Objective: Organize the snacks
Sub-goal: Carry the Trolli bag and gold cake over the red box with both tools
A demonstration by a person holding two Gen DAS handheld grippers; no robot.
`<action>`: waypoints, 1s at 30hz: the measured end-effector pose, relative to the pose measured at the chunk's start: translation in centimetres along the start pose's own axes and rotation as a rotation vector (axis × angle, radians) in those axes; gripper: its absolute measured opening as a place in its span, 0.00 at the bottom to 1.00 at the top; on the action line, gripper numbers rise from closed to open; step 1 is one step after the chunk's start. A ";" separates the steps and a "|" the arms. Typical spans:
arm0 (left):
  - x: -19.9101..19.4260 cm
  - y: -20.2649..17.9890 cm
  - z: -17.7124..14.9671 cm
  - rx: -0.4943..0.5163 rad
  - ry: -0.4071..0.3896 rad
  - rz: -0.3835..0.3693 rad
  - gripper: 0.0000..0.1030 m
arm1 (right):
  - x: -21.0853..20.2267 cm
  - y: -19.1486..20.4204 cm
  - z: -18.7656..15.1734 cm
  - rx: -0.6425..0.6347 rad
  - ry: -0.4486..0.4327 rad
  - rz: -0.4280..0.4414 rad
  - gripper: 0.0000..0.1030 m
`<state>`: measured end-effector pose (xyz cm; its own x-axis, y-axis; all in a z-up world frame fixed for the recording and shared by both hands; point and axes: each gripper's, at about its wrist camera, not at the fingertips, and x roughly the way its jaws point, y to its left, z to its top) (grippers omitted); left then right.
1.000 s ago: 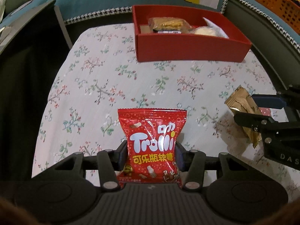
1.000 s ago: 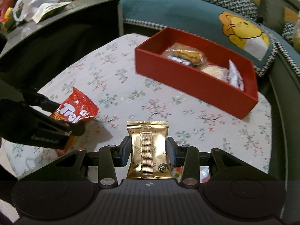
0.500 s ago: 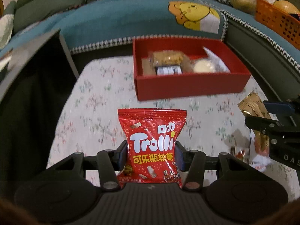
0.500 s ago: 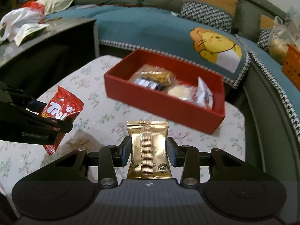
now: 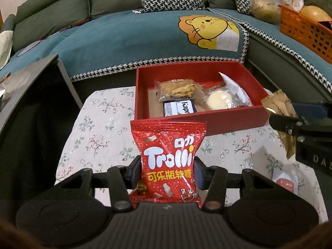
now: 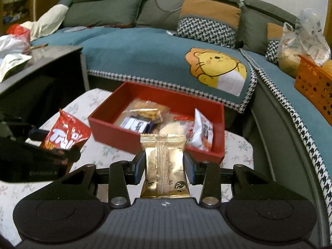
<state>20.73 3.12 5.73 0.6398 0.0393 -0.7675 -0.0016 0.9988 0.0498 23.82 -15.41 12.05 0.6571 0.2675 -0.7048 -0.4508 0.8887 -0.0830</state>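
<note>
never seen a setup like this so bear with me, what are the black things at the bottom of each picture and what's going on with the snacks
Each black thing is a hand-held grasping tool with two fingers; a person holds one in each hand. A wide-angle camera on each tool looks forward along its fingers, which gives you the two pictures.

In the left camera's picture, the left tool is shut on a red candy bag. In the right camera's picture, the right tool is shut on a gold packet. Each tool also shows at the edge of the other's picture.

Ahead of both, a red box sits on a flowered cloth and already holds several wrapped snacks, among them a bag of crackers and a round white bun. Behind it is a sofa with a teal cover; an orange basket sits on the right.
</note>
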 end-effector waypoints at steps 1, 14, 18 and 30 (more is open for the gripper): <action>0.1 -0.1 0.2 -0.002 -0.001 0.002 0.77 | 0.1 -0.1 0.2 0.001 -0.005 -0.006 0.47; 3.0 -0.5 4.4 -0.033 -0.034 0.030 0.77 | 3.5 -1.6 2.5 0.006 -0.021 -0.036 0.47; 4.2 -0.5 5.9 -0.042 -0.040 0.034 0.77 | 4.8 -2.0 3.3 0.012 -0.025 -0.037 0.47; 8.3 -0.6 8.9 -0.057 -0.040 0.063 0.77 | 8.7 -3.1 5.2 0.051 -0.039 -0.024 0.47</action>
<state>32.86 2.58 5.00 0.6676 0.1022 -0.7375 -0.0857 0.9945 0.0603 34.05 -13.92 9.84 0.6907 0.2594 -0.6750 -0.4038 0.9127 -0.0625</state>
